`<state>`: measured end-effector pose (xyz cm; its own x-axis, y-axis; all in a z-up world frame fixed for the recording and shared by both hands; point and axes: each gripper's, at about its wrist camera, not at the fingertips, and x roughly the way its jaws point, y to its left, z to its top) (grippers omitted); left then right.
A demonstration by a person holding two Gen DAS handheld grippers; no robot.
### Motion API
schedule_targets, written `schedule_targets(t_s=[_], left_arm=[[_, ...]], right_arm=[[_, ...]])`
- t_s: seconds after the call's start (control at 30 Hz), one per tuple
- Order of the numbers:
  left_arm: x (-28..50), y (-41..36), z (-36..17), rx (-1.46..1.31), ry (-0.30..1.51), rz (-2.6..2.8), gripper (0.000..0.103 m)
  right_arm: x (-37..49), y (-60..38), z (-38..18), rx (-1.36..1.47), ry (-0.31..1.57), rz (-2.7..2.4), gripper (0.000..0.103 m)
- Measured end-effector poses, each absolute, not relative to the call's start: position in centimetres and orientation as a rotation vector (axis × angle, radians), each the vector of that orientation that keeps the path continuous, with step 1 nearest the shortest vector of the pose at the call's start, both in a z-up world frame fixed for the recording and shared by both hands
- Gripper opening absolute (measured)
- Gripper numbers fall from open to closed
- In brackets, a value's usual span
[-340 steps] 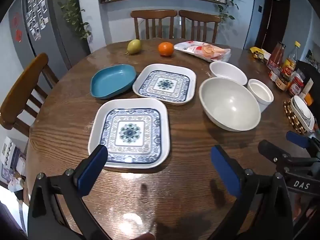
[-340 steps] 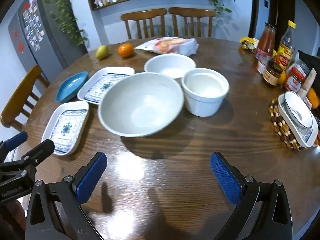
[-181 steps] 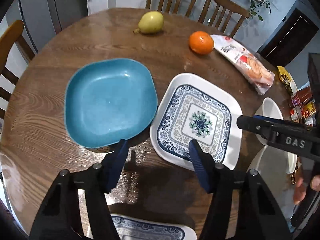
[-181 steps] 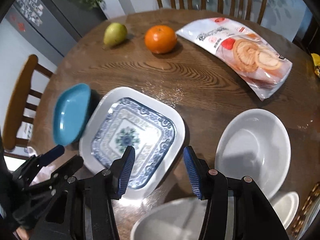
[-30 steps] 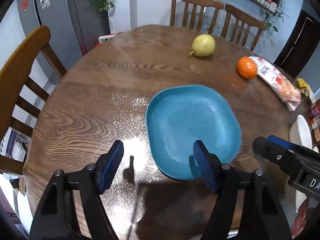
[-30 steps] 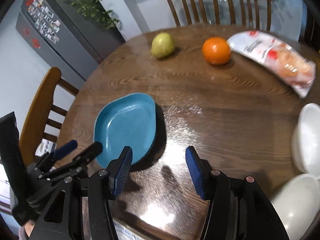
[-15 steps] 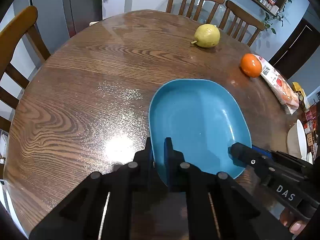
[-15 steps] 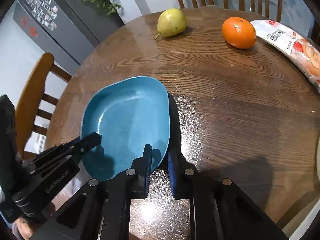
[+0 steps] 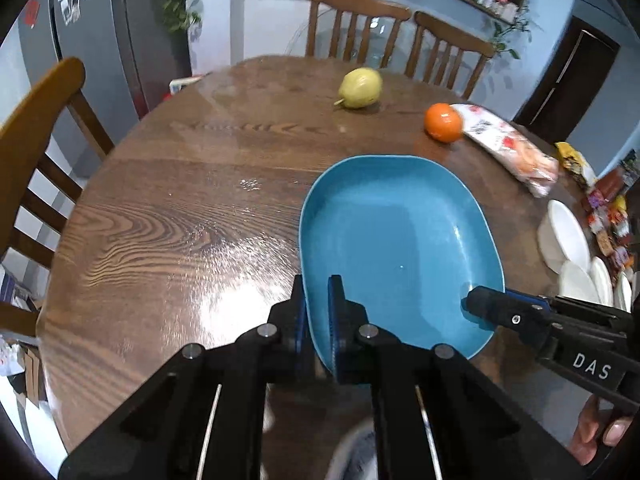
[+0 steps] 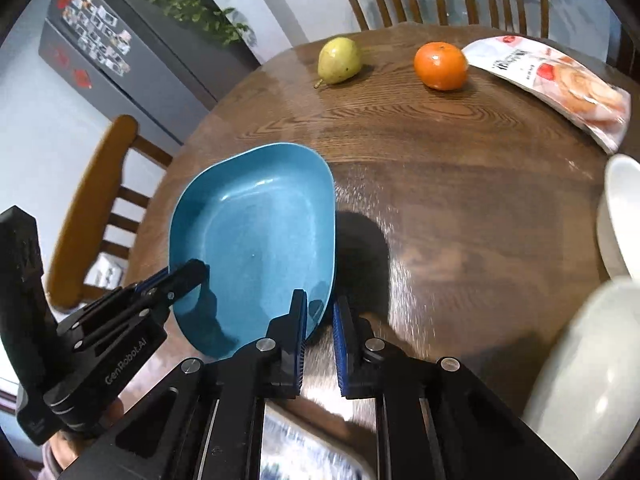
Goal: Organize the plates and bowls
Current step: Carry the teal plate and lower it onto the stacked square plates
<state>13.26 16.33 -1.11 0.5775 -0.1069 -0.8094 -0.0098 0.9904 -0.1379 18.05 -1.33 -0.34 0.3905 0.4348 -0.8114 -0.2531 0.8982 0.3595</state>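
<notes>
Your left gripper (image 9: 318, 312) is clamping the near left rim of the blue dish (image 9: 396, 248), one ribbed blue pad inside the wall and one outside, both pressing on it. Your right gripper (image 10: 320, 320) is gripping the same dish (image 10: 256, 240) at its near right corner; its jaws are closing the last bit, with the rim pinched between the pads. Both tools are matte black frames with silver screws and blue finger pads.

The dish is a smooth, glossy, rounded-square shape with a shallow raised wall. It is tilting, its right side lifted clear of the table (image 9: 168, 216) and casting a dark shadow there; you cannot tell whether its far left edge is touching the wood.

The table is round, dark brown, with bold grain and a shiny varnish catching glare just left of the dish. Beyond the dish, a yellow-green pear (image 9: 360, 89) is lying on its side, and right of it sits a round, dimpled orange (image 9: 443, 122), touching a crinkly plastic packet (image 9: 508, 148) of rolled cake. Right of the dish, plain white glossy bowls (image 10: 616, 216) are showing at the edge of view, blurred. Below the dish, at the near edge of the right wrist view, a blurred blue-and-white patterned plate (image 10: 304, 452) is showing between the gripper arms.
</notes>
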Motion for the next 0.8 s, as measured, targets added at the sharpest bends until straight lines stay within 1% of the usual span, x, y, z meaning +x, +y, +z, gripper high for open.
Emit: schedule_targets(t_s=[0.27,0.4,0.53,0.8], left_arm=[[8.2,14.2,1.1,-0.077,0.881,-0.078,0.008],[6.1,13.7,1.7,-0.072,0.867,-0.095,0.008],[4.5,13.0,1.8,-0.059,0.872,-0.112,0.008],[1.9,12.6,0.2,-0.055,0.927,-0.113,0.008]], right_arm=[[12.7,-3.8,1.5,0.213,1.04,0.458,0.014],[10.1,-4.7,1.3,0.235,1.057,0.478,0.014],[7.8,-5.6,1.1,0.258,1.068,0.492,0.014],[4.9,-5.8,-0.7,0.268,1.136,0.502,0.014]])
